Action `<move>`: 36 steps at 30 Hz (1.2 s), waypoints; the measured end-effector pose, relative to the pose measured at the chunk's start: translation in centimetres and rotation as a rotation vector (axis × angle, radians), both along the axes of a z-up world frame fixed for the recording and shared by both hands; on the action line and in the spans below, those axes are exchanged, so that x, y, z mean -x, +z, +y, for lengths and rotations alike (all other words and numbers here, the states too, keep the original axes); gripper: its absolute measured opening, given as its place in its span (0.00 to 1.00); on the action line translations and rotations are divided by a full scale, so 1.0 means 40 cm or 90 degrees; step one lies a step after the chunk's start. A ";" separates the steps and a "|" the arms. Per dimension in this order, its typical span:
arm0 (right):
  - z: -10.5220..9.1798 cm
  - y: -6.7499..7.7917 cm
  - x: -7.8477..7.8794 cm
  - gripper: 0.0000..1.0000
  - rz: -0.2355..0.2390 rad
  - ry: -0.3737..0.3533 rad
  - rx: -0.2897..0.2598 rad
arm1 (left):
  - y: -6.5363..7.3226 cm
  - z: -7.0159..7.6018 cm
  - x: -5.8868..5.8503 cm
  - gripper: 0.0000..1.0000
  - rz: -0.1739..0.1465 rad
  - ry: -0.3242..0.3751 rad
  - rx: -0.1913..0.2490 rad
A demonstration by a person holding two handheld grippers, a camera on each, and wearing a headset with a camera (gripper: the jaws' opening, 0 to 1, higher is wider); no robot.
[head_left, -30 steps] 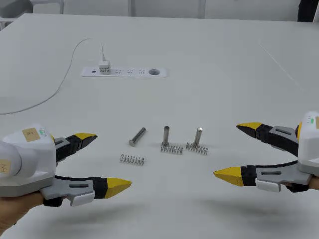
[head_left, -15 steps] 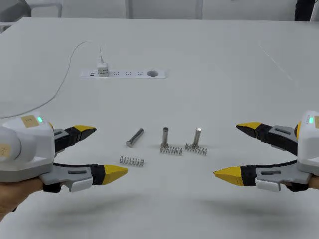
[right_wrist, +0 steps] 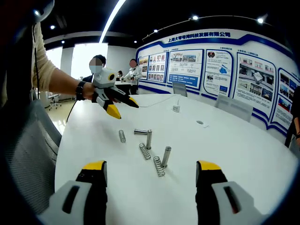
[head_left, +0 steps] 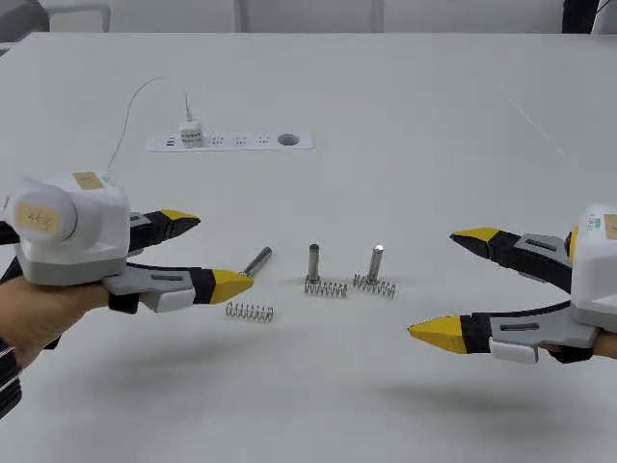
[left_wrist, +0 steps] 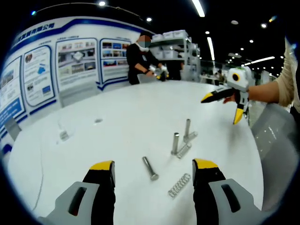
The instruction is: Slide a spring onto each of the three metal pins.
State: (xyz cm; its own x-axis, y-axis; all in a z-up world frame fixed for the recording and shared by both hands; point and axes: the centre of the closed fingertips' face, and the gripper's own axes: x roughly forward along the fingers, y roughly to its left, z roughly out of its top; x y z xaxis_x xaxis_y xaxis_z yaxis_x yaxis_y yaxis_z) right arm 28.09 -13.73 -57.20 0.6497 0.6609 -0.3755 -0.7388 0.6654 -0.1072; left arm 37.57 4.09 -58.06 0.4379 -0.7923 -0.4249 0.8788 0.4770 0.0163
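Though bare, three pins [head_left: 313, 260] (springs [head_left: 326, 287] beside)

I see the left gripper [head_left: 220, 251] now raised and swung inward across the worktop, its lower finger [head_left: 229, 285] ending just beside the lying pin [head_left: 260, 258].

A white table [head_left: 434, 106] bears a power strip [head_left: 231, 141]; poster wall [right_wrist: 211, 58], ceiling strip lights [left_wrist: 198, 7].
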 end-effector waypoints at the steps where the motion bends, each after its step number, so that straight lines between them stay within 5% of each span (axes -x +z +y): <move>1: -0.001 -0.001 0.000 0.79 0.001 0.000 0.000 | -0.003 -0.006 -0.008 0.66 0.002 0.000 -0.004; 13: -0.005 -0.008 0.002 0.79 0.006 -0.003 0.002 | -0.054 -0.056 -0.056 0.42 0.035 0.014 -0.084; 18: -0.007 -0.011 0.002 0.79 0.009 -0.005 0.002 | -0.077 -0.074 -0.065 0.40 0.063 0.013 -0.097; 36: -0.009 -0.026 0.004 0.78 0.016 -0.004 0.012 | -0.140 -0.099 -0.092 0.23 0.090 0.056 -0.180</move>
State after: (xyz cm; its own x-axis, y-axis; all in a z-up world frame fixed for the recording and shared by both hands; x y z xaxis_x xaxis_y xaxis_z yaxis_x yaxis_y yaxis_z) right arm 27.93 -14.09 -58.26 0.6440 0.6495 -0.4043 -0.7372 0.6680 -0.1011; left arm 41.25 0.13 -63.68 0.4205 -0.5963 -0.6839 0.8375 0.5450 0.0398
